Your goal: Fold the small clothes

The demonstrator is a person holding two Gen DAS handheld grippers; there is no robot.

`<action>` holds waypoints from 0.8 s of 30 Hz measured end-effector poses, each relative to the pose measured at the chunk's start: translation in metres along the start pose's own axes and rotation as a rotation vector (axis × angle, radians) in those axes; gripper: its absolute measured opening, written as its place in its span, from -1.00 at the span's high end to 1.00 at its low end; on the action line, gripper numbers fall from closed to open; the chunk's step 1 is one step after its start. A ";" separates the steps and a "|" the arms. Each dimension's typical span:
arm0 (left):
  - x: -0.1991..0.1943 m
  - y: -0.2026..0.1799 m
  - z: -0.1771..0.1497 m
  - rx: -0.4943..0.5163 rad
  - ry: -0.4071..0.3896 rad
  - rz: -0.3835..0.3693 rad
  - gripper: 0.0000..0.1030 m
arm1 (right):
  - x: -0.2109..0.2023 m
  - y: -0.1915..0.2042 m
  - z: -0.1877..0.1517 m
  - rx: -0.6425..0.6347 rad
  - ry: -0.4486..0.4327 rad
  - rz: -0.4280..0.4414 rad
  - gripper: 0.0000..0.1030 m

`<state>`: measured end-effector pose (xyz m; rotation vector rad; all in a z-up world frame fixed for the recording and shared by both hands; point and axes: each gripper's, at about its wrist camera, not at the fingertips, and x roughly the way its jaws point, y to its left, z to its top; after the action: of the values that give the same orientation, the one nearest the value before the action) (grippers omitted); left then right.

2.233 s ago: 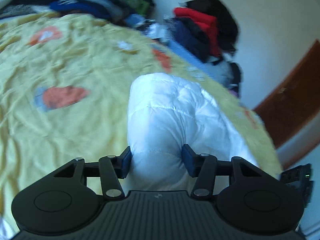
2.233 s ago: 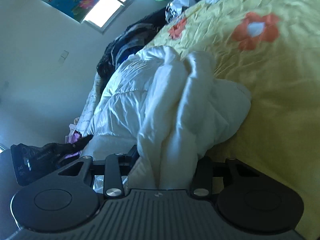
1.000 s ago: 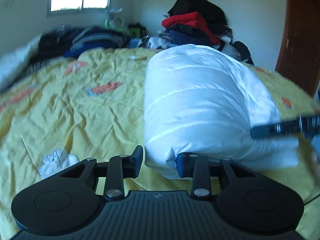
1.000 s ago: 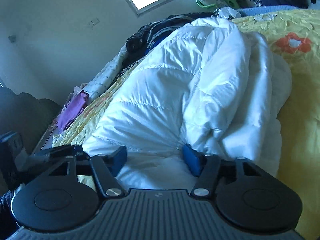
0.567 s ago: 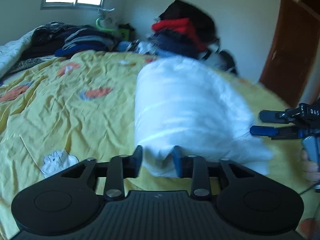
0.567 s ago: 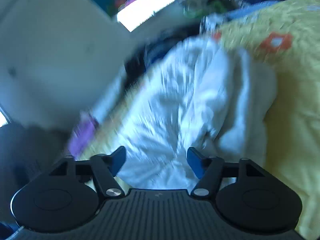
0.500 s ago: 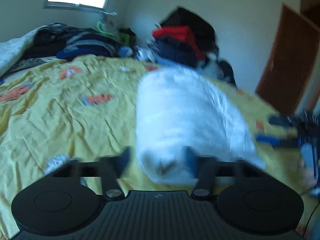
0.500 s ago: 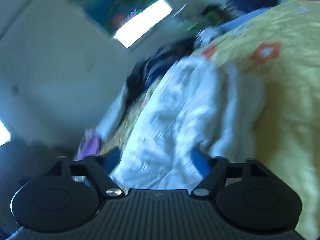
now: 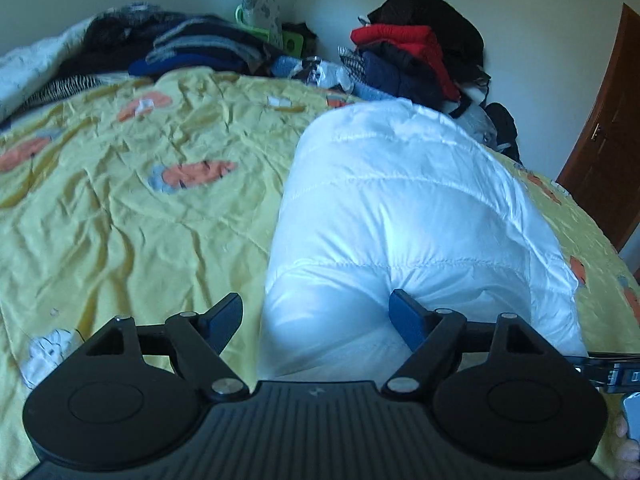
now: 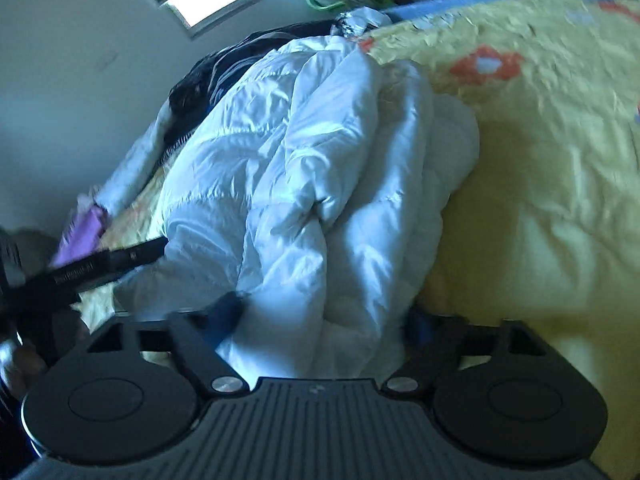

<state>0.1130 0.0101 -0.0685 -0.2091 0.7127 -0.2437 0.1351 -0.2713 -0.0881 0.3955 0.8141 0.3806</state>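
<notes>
A white quilted puffer jacket (image 9: 408,216) lies folded into a thick bundle on the yellow flowered bedspread (image 9: 132,200). My left gripper (image 9: 318,316) is open at the bundle's near end, its right pad pressing into the fabric and its left pad beside the bundle. In the right wrist view the jacket (image 10: 304,184) shows its bunched, layered side. My right gripper (image 10: 324,324) is open with the jacket's edge between its fingers. The left gripper's finger (image 10: 100,266) shows at the left of that view.
Piles of dark, red and blue clothes (image 9: 404,60) lie along the far edge of the bed, more dark clothes (image 9: 160,48) under the window. A brown door (image 9: 612,152) stands at the right. A purple cloth (image 10: 80,236) lies at the bed's left edge.
Both grippers have opened wider and let go of the jacket, which has settled onto the bed. The right gripper has moved back in against the jacket's edge.
</notes>
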 end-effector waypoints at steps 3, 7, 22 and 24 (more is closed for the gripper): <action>0.005 0.001 -0.002 0.003 0.026 -0.012 -0.57 | -0.001 -0.003 -0.001 -0.028 0.022 0.023 0.10; 0.012 -0.002 -0.005 0.007 0.036 -0.007 -0.57 | -0.005 -0.009 -0.003 -0.063 0.018 0.028 0.18; -0.033 -0.001 0.014 -0.013 -0.031 0.022 -0.56 | -0.060 -0.013 0.046 0.080 -0.180 0.058 -0.57; -0.046 -0.011 0.023 0.014 -0.092 0.013 -0.56 | -0.062 -0.004 0.071 0.040 -0.229 0.074 -0.68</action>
<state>0.0937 0.0150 -0.0201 -0.2010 0.6207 -0.2257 0.1507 -0.3179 -0.0076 0.4979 0.5859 0.3809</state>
